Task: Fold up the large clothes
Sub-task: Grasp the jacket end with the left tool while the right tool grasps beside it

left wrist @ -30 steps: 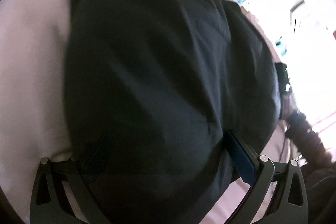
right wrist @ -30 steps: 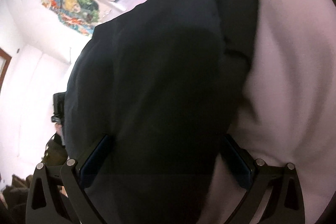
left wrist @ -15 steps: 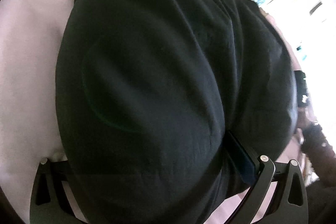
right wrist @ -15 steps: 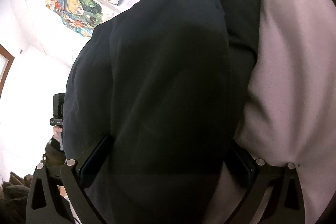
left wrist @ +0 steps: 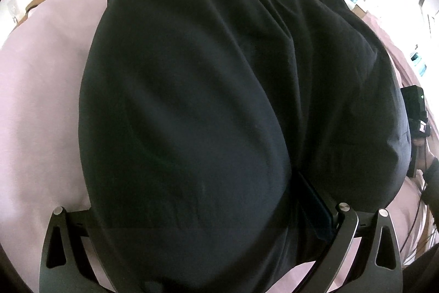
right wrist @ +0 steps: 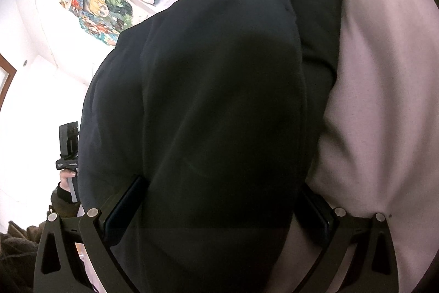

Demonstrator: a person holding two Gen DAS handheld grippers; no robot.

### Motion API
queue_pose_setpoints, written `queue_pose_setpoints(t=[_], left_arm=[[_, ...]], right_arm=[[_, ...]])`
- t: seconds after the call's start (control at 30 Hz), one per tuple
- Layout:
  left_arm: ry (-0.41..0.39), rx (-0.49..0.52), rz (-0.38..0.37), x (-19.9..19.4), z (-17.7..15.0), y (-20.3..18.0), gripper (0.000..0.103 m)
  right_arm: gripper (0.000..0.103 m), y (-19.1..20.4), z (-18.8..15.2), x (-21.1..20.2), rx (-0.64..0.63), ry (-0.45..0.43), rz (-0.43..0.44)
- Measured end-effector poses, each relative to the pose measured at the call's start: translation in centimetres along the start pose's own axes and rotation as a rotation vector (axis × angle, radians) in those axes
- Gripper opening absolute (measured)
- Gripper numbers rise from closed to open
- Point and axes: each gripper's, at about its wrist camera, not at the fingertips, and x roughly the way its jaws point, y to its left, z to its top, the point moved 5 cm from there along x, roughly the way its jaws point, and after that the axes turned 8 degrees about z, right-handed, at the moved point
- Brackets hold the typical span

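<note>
Black fabric fills both wrist views: a large dark garment hangs draped over and between the fingers of the left gripper and the right gripper, its far end lying on the pink bed sheet. Each gripper's jaws stand wide, with cloth bunched between them; whether either one actually pinches the cloth cannot be told. Judged step: a fold carried across in mid-air. Next move calls for lowering the lifted edge squarely onto the resting part. The garment's type, hems and sleeves are not discernible; the left finger in the left view is covered.
</note>
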Motion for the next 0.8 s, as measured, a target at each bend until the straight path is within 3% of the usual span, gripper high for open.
queue_pose_setpoints(t=[0.2, 0.43, 0.53, 0.63, 0.73, 0.8], left_arm=[[0.001, -0.026, -0.044, -0.1, -0.2, -0.2, 0.100], [-0.012, -0.201, -0.195, -0.2, 0.3, 2.3, 0.100], [-0.024, -0.268, -0.222, -0.5, 0.3, 3.5, 0.097], [-0.030, -0.301, -0.222, -1.5, -0.5, 5.1, 0.087], [-0.045, -0.321, -0.215, -2.3, -0.6, 5.7, 0.076], [-0.063, -0.334, -0.210, -2.8, -0.2, 5.4, 0.062]], right_arm=[[0.103, 0.1, 0.2, 0.0, 0.009, 0.007, -0.011], [0.103, -0.1, 0.1, -0.4, 0.022, -0.003, 0.005], [0.103, 0.0, 0.0, -0.6, 0.025, -0.008, 0.003], [0.098, 0.3, 0.0, -0.7, 0.028, -0.016, -0.005], [0.085, 0.8, -0.1, -1.0, 0.026, -0.037, 0.004], [0.074, 1.2, -0.2, -1.2, 0.015, -0.050, 0.003]])
